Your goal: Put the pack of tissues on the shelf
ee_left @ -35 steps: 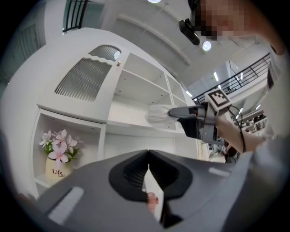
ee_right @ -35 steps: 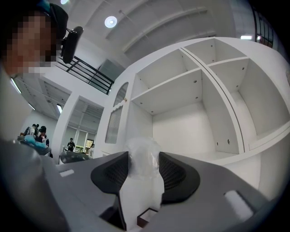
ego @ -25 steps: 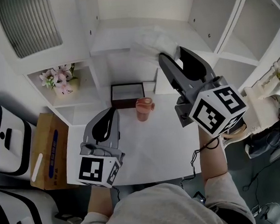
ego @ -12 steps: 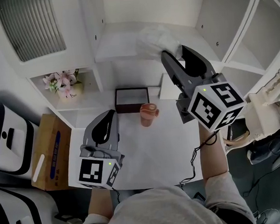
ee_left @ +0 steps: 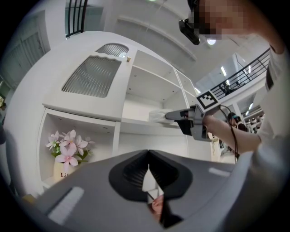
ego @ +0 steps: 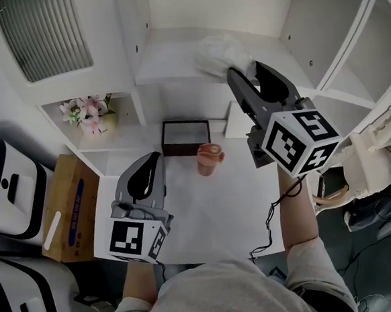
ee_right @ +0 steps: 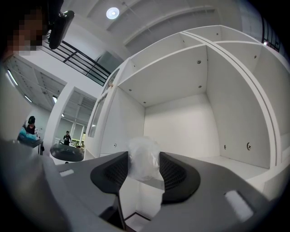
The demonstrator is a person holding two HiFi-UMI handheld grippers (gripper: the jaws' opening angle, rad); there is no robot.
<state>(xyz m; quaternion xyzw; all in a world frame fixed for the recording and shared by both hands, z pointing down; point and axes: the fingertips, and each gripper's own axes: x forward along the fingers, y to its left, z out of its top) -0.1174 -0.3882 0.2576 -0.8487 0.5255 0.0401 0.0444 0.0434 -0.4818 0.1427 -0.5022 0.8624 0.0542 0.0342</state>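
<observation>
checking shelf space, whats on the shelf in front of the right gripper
Only the pack of tissues, clamped in the right gripper. Whether it touches the shelf is hidden beneath it.

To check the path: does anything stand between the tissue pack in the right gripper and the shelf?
Nothing visible does. The right gripper holds the tissue pack at the white shelf, whose board ahead shows bare.
</observation>
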